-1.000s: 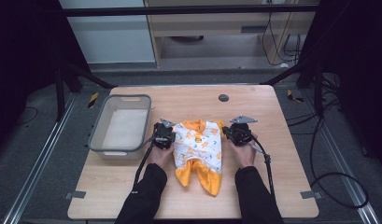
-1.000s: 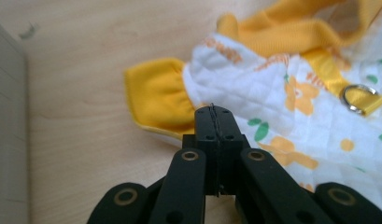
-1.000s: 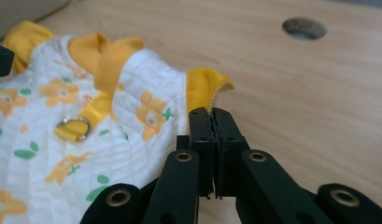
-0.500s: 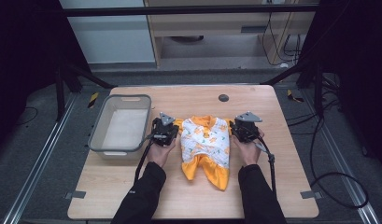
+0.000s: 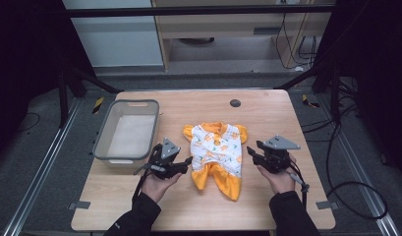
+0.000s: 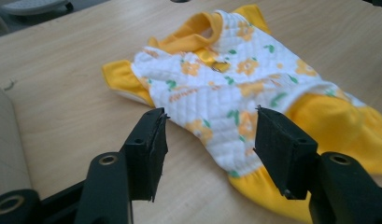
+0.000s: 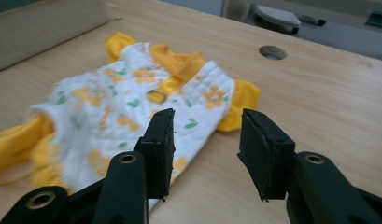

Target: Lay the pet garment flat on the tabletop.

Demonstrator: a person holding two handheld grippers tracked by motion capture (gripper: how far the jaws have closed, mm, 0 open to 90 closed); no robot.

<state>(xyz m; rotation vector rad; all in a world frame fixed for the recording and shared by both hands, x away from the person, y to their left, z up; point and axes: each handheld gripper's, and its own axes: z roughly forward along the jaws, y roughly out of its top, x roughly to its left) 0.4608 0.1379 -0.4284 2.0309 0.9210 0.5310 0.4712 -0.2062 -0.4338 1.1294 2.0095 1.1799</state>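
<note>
Left tool (image 5: 187, 161) and right tool (image 5: 251, 151) with jaws apart, just been opening, nothing between them, hovering at either side of the baby romper (image 5: 218, 155). Romper spread flat mid-surface (image 5: 267, 113), yellow collar toward the far edge, legs toward the person, beside the grey bin (image 5: 104, 147). Best now to keep both tools clear of the cloth, check for wrinkles, then re-grip matching edges evenly, so nothing skews.
</note>
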